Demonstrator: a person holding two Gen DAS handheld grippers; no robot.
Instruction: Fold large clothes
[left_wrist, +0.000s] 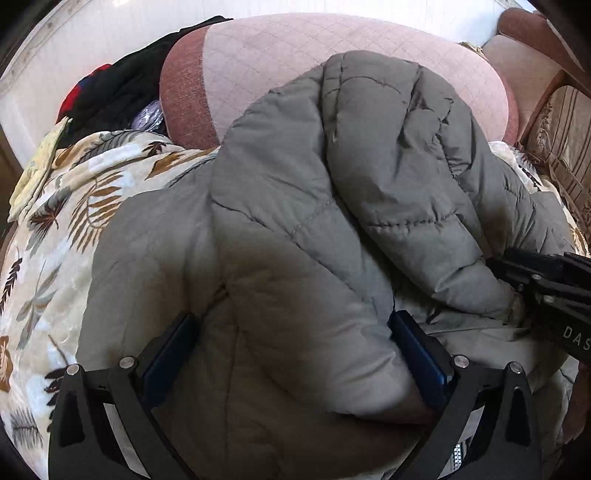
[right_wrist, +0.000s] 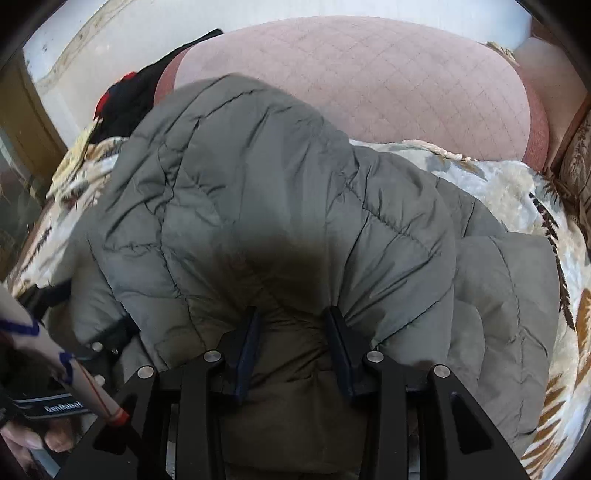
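- A pink quilted sofa back (left_wrist: 332, 48) curves across the far side of both views, with a leaf-patterned blanket (left_wrist: 74, 206) spread over the seat below it.
- A grey puffer jacket (left_wrist: 295, 221), bulky and partly doubled over itself, lies on the blanket and fills the middle of both views.
- A heap of dark clothes (left_wrist: 122, 85) with a red patch sits at the far left end of the sofa, well apart from the jacket.
- The left tool (left_wrist: 291, 350) stands wide, a thick fold of the jacket bulging between its blue pads; whether they press it I cannot tell.
- The right tool (right_wrist: 291, 332) is narrower, its jaws pinching a bunched ridge of jacket fabric.
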